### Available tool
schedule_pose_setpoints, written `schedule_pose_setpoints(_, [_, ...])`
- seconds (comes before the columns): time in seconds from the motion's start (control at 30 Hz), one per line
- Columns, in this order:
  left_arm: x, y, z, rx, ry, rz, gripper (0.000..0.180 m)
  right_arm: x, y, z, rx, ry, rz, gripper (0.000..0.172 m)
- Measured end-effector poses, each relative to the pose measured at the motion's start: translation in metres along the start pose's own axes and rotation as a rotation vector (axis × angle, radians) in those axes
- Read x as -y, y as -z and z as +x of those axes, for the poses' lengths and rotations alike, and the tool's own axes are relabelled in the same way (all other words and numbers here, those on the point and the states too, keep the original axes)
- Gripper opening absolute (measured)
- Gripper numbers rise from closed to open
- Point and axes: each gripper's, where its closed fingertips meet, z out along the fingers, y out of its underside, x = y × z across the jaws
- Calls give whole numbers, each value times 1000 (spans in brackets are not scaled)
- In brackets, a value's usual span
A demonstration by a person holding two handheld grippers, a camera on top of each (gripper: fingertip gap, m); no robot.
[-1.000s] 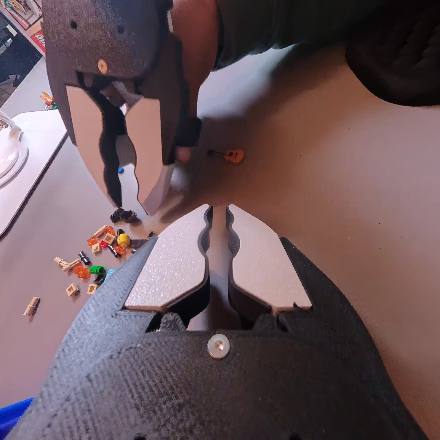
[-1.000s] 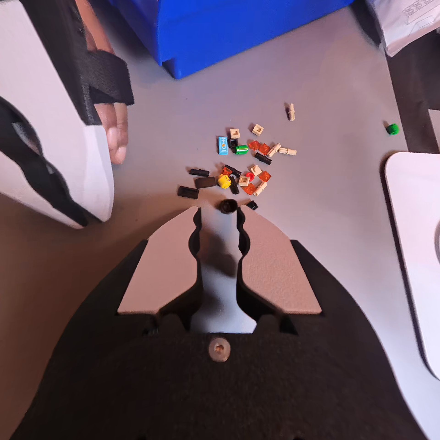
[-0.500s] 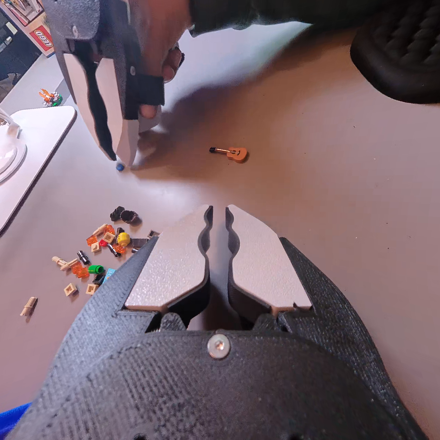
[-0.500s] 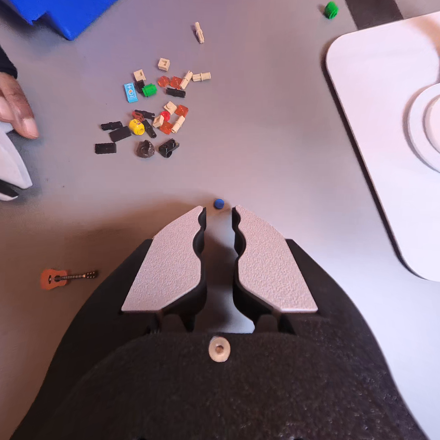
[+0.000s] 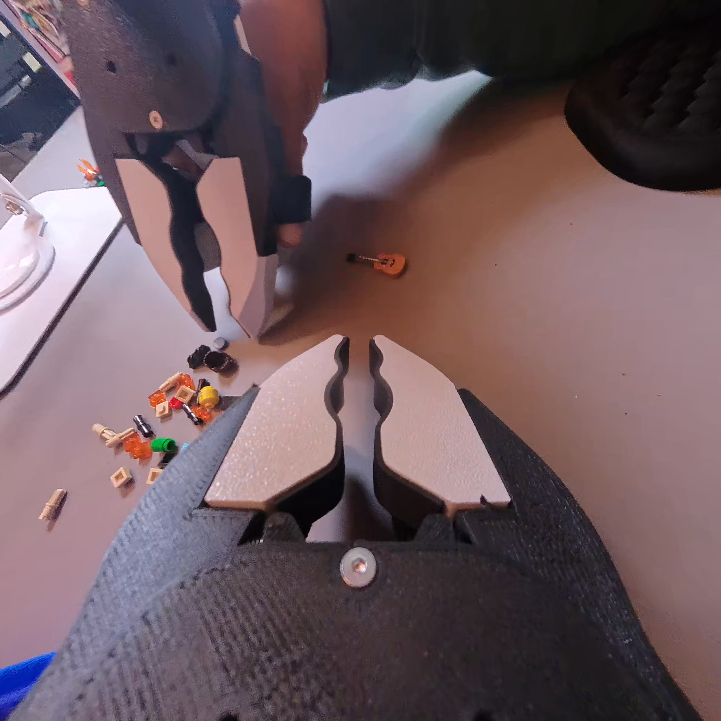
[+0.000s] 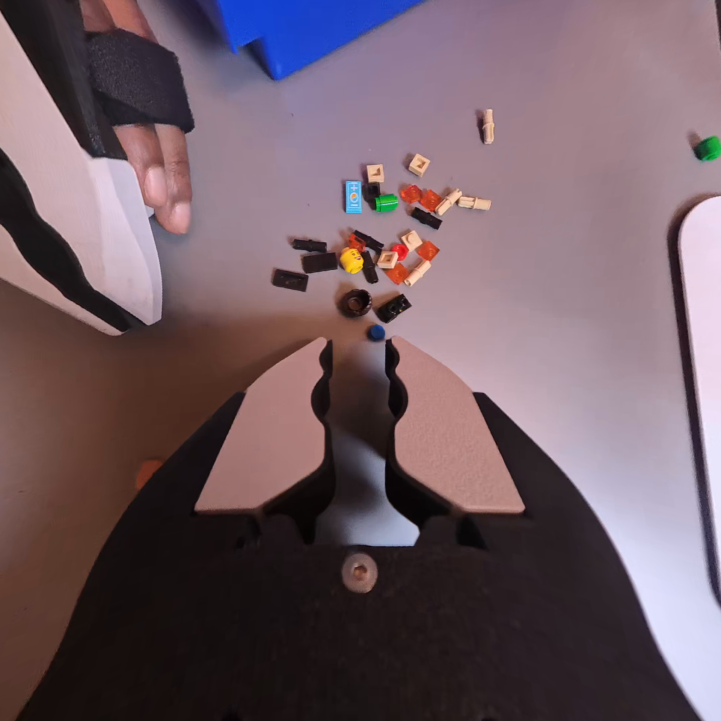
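Observation:
My right gripper (image 6: 359,341) is open and low over the grey table. A small blue round stud (image 6: 375,332) lies on the table just ahead of its right fingertip, not gripped. Beyond it are a brown hair piece (image 6: 357,301), a black piece (image 6: 394,308) and a yellow toy head (image 6: 352,260) in a scatter of small bricks. In the left wrist view the right gripper (image 5: 232,331) stands over the stud (image 5: 221,343). My left gripper (image 5: 359,339) hovers with its jaws a narrow gap apart and nothing between them. A tiny orange guitar (image 5: 380,263) lies ahead of it.
A blue bin (image 6: 312,35) stands beyond the bricks. A white board (image 6: 702,351) lies at the right, and shows in the left wrist view (image 5: 58,242). A green stud (image 6: 708,148) lies apart. A person's hand (image 6: 167,187) holds the left gripper. A black object (image 5: 643,117) sits far right. The yellow toy head (image 6: 352,260) is about 4 cm from my right fingertips. Look for it in the left wrist view (image 5: 205,396) too. About 7 cm separates my left fingertips from the tiny orange guitar (image 5: 380,263).
My right gripper went out to the blue stud, then came back to the brick pile. The stud now lies by the pile at its tips. Its jaws narrowed, then widened. The left gripper stayed put.

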Motion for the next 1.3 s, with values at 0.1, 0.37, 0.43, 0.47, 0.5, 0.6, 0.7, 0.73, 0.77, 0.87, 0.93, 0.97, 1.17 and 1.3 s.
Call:
schedule_pose_setpoints(0.1, [13, 8, -4, 22, -11, 36, 10, -4, 9, -4, 5, -28, 21, 32])
schedule_pose_setpoints(0.37, [80, 91, -98, 315, -61, 62, 3, -20, 65, -23, -123, -87, 201, 36])
schedule_pose_setpoints(0.43, [71, 94, -126, 278, -58, -83, 7, -30, 81, -34, -151, -122, 272, 35])
schedule_pose_setpoints(0.47, [64, 90, -139, 239, -54, -155, 10, -36, 88, -39, -169, -135, 297, 35])
schedule_pose_setpoints(0.5, [59, 83, -153, 223, -53, -206, 12, -44, 94, -44, -191, -145, 315, 34])
schedule_pose_setpoints(0.6, [27, 50, -182, 172, -125, -449, 15, -65, 107, -57, -246, -169, 342, 32])
schedule_pose_setpoints(0.7, [-20, 27, -215, 207, -374, -794, 22, -80, 119, -63, -278, -189, 367, 31])
schedule_pose_setpoints(0.73, [-33, 22, -225, 216, -381, -871, 24, -84, 123, -63, -289, -197, 382, 29])
schedule_pose_setpoints(0.77, [-42, 16, -231, 208, -319, -901, 27, -87, 127, -64, -291, -208, 396, 28])
schedule_pose_setpoints(0.87, [-59, 2, -248, 206, -179, -929, 29, -92, 137, -66, -291, -221, 429, 26])
schedule_pose_setpoints(0.93, [-68, -2, -260, 201, -187, -941, 29, -96, 141, -67, -294, -210, 426, 25])
schedule_pose_setpoints(0.97, [-73, -3, -263, 189, -179, -955, 28, -98, 142, -68, -295, -207, 423, 25])
schedule_pose_setpoints(1.17, [-92, -11, -279, 146, -233, -983, 29, -98, 151, -70, -304, -197, 436, 25])
schedule_pose_setpoints(1.3, [-94, -15, -290, 136, -198, -963, 25, -100, 152, -69, -301, -214, 439, 25])
